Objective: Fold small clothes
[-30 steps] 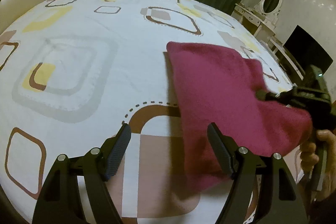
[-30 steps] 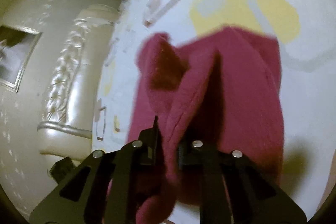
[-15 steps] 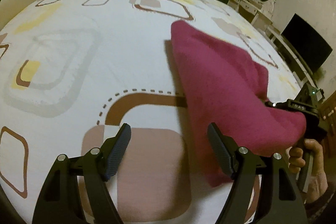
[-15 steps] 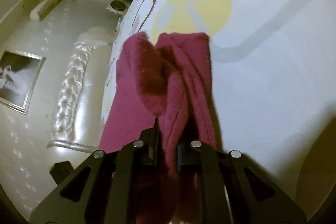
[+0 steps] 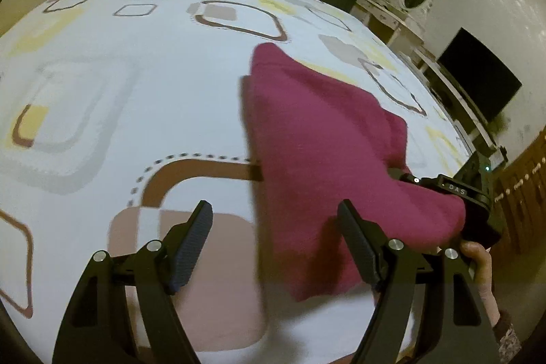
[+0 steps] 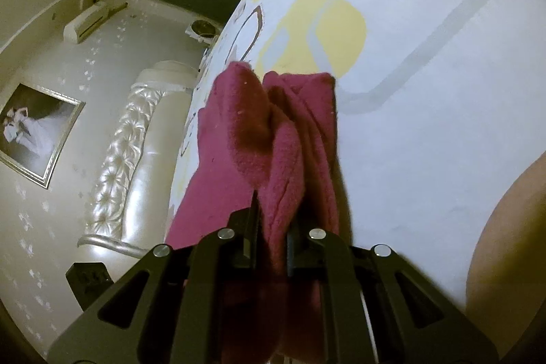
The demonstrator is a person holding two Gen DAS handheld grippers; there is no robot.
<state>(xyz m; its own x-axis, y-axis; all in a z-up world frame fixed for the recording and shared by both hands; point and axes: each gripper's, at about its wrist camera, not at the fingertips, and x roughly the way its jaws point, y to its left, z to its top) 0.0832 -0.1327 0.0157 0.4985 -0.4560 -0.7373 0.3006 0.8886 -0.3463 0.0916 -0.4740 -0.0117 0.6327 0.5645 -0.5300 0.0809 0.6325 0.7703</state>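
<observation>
The fuzzy magenta fleece garment (image 5: 317, 139) lies half-lifted on the patterned white bedsheet (image 5: 119, 84), unfolded yet. The right gripper (image 6: 273, 227) pinches its bunched edge; the left gripper (image 5: 276, 248) hovers spread beside it, empty.

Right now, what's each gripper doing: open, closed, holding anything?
Left gripper: open, holding nothing.
Right gripper: closed on a bunched edge of the magenta cloth.

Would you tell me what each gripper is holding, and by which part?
Right gripper pinches a bunched fold of the magenta cloth; left gripper is open, holding nothing.
</observation>
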